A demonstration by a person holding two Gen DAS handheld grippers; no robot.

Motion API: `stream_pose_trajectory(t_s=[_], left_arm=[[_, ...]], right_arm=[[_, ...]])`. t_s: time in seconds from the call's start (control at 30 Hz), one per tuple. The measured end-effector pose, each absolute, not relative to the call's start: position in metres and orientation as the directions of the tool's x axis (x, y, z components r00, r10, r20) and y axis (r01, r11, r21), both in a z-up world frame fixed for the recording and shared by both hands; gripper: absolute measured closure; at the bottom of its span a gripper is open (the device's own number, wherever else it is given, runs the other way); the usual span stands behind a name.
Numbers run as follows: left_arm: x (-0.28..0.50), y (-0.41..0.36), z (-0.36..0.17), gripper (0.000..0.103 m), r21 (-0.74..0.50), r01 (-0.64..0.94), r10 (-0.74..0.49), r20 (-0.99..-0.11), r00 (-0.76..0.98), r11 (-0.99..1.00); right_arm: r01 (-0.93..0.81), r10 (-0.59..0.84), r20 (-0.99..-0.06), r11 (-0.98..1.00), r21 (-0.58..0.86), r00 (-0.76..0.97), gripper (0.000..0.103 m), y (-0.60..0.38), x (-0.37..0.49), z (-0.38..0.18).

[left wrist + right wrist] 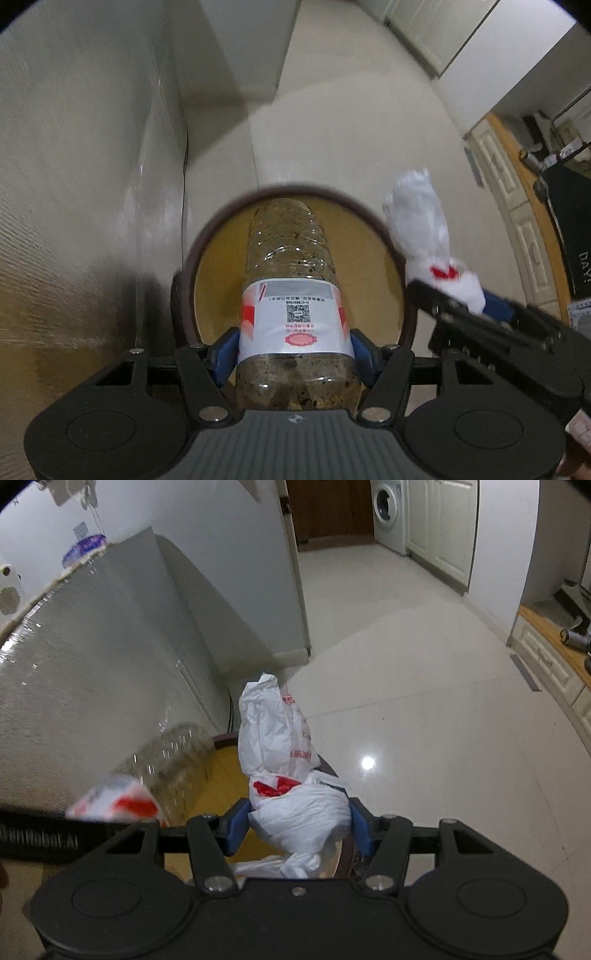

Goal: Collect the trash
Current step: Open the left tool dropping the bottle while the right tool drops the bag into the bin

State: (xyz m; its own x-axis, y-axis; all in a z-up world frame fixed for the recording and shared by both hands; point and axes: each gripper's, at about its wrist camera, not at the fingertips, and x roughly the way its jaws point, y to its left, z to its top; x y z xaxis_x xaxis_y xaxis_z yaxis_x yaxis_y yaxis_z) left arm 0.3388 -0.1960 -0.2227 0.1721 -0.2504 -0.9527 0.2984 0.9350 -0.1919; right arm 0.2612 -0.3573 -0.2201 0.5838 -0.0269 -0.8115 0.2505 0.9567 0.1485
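Clear plastic, grimy inside and wrapped in a white and red label, the bottle [295, 314] fills the lower centre of the left wrist view, clamped across its label by the blue pads of the left tool [295, 350], neck aimed into the round bin [400, 258] below it. That steep downward tilt looks chosen so the bottle would drop neck first past the dark rim onto the yellow floor of the bin. At the right of that frame, the right tool [300, 821] holds a knotted white plastic bag [288, 746], squeezed at its bulging middle so the loose end sticks forward over the far rim; the bag seems carried there for the same drop. Around the bin lie pale floor tiles [424, 701], and a grey appliance wall [110, 664] rises in the left half.
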Motion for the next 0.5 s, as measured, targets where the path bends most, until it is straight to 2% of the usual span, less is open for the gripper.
stream_pose_trajectory(t_s=[0.27,0.5], left_arm=[[0.343,-0.203,-0.252,0.04,-0.105,0.353,-0.146,-0.985,0.093,0.93],[0.341,-0.206,-0.265,0.039,-0.084,0.365,-0.119,-0.99,0.073,0.927]], right_arm=[[0.222,0.038,-0.861,0.96,0.173,0.507,0.045,-0.358,0.289,-0.248],[0.194,0.094,-0.899,0.962,0.192,0.427,0.045,-0.351,0.309,-0.27]])
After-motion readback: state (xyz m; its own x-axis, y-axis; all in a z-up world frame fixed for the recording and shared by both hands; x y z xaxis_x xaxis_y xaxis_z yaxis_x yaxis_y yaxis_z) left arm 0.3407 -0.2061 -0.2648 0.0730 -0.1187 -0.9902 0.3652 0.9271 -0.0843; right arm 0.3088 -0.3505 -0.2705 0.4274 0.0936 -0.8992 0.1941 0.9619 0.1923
